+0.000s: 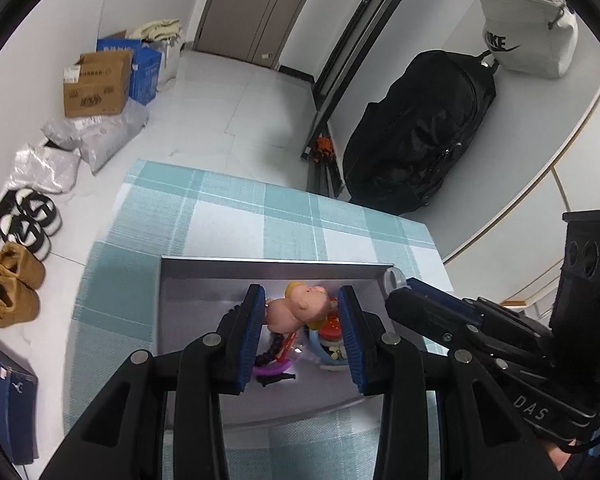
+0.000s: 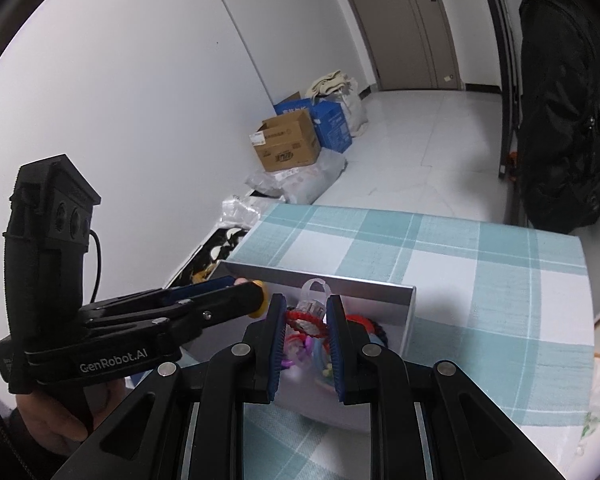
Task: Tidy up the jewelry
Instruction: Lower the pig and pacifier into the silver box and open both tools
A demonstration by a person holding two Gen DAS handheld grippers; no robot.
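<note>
A grey open box stands on the checked tablecloth. My left gripper hangs over it, shut on a small pink doll with yellow hair. Under the doll lie toy jewelry pieces: a red round piece, a dark bead bracelet and a purple ring. My right gripper is shut on a clear plastic toy ring above the box's right part. Each gripper shows in the other's view: the right gripper beside the box's far right corner, the left gripper at the box's left.
The teal and white checked tablecloth covers the table, whose far edge lies just past the box. On the floor beyond are cardboard boxes, plastic bags, shoes and a black bag. A hand holds the left gripper.
</note>
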